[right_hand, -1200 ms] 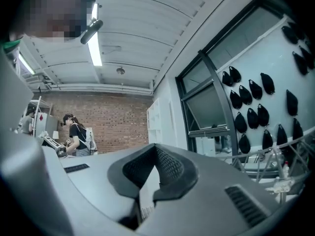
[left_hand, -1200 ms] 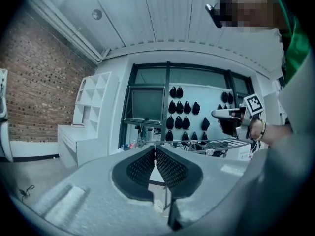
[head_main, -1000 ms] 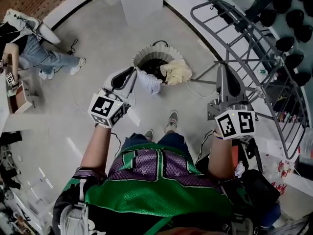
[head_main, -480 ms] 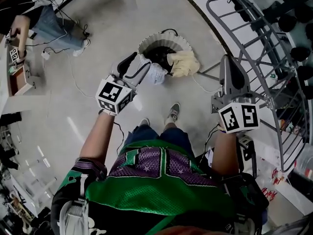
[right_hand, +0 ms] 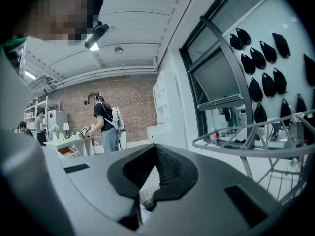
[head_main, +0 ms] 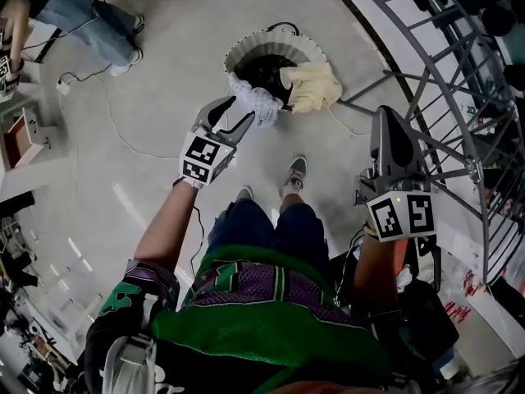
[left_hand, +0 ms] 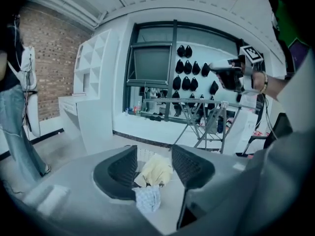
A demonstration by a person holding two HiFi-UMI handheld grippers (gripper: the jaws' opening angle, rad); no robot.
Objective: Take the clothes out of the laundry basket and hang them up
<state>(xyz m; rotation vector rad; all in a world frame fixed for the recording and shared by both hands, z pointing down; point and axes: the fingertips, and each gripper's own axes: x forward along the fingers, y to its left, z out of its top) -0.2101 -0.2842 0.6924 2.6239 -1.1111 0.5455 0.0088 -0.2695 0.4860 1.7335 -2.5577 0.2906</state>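
Observation:
A round white laundry basket (head_main: 239, 52) stands on the floor ahead of me. A pale yellow cloth (head_main: 316, 84) hangs over its right rim and a white patterned cloth (head_main: 256, 101) over its near rim. My left gripper (head_main: 236, 112) is open just short of the white cloth, and its pads press on nothing. In the left gripper view both the yellow cloth (left_hand: 156, 170) and the patterned cloth (left_hand: 147, 198) show in the gap of that gripper (left_hand: 154, 154). My right gripper (head_main: 392, 115) is shut and empty, held up beside the metal drying rack (head_main: 443, 80).
The rack's bars (left_hand: 206, 107) fill the right side, with dark items hung on the wall behind. Another person (head_main: 90, 15) stands at the far left beside a shelf. A cable (head_main: 115, 130) trails over the floor. My feet (head_main: 295, 171) are just short of the basket.
The left gripper's jaws have gone from shut to wide open, and it has moved closer to the basket's near rim. The right gripper stays shut by the rack.

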